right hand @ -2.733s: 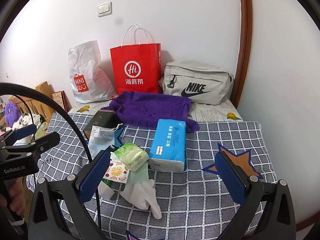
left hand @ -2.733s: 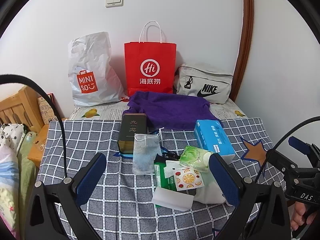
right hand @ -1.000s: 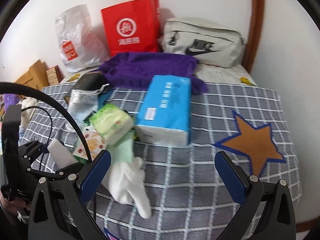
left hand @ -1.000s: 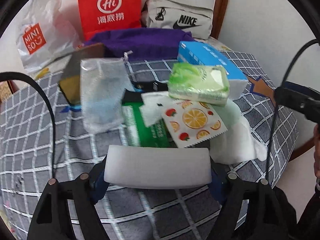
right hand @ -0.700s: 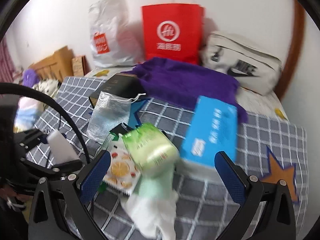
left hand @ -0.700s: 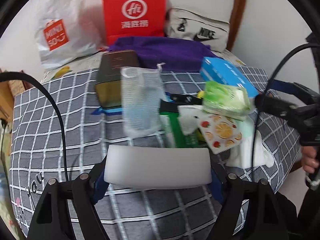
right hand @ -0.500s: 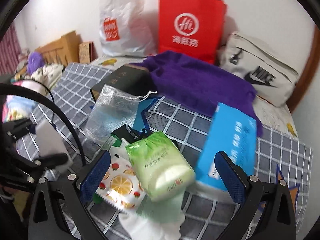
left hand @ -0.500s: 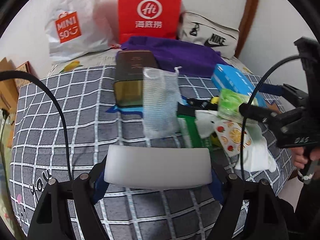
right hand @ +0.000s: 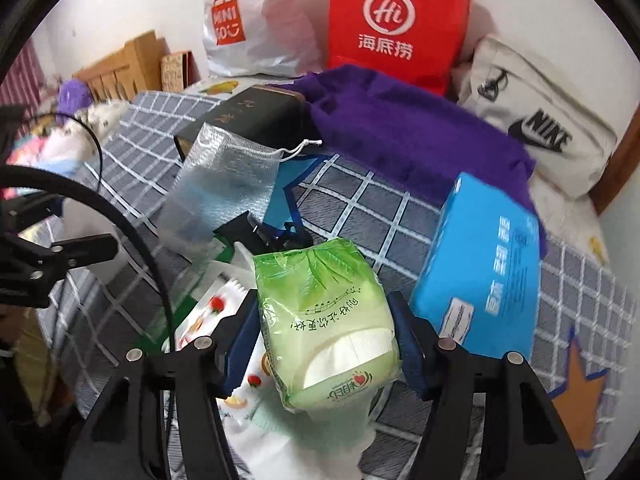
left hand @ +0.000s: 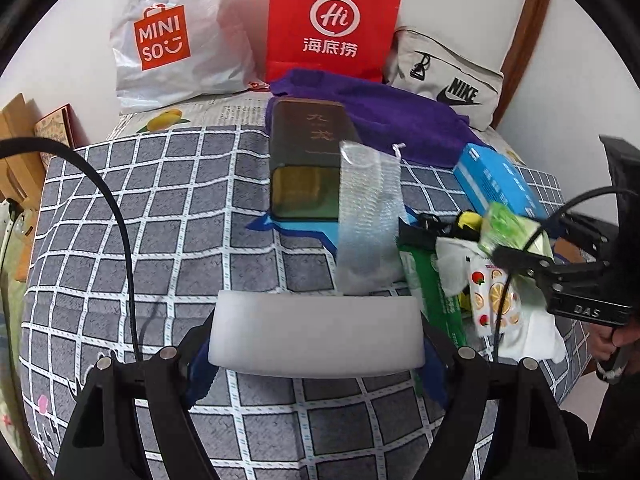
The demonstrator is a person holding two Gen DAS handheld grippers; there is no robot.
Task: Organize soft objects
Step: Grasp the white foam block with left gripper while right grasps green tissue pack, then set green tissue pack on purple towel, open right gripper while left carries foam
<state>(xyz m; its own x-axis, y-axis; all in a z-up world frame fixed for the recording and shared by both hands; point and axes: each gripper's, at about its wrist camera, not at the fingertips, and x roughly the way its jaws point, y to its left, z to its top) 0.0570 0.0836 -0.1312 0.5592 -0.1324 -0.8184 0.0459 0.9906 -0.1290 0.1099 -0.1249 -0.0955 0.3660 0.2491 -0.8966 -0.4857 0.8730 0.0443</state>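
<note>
- Sponge in hand, left wrist view: the left gripper (left hand: 316, 344) holds a white rectangular foam sponge block (left hand: 316, 330) end to end between its blue pads, above the grey checked cloth (left hand: 160, 216). Since a second ago the block has stayed clamped while the view has swung away from the pile, so this item looks ready to be carried to its place.
- Same view, right edge: the right gripper (left hand: 516, 258) reaches over the pile beside a clear mesh drawstring pouch (left hand: 368, 216) and a dark green tin box (left hand: 308, 160).
- Right wrist view: the right gripper (right hand: 324, 340) brackets a green plastic-wrapped tissue pack (right hand: 326, 324), its jaws closing and the pads at or near the wrapper's sides. A second ago they stood wide and empty above the cloth; the pack is likely the next soft item to go.
- Same view, around it: the pack lies on the pile, just beside a blue tissue box (right hand: 484, 264), with a purple towel (right hand: 408, 128) behind.
</note>
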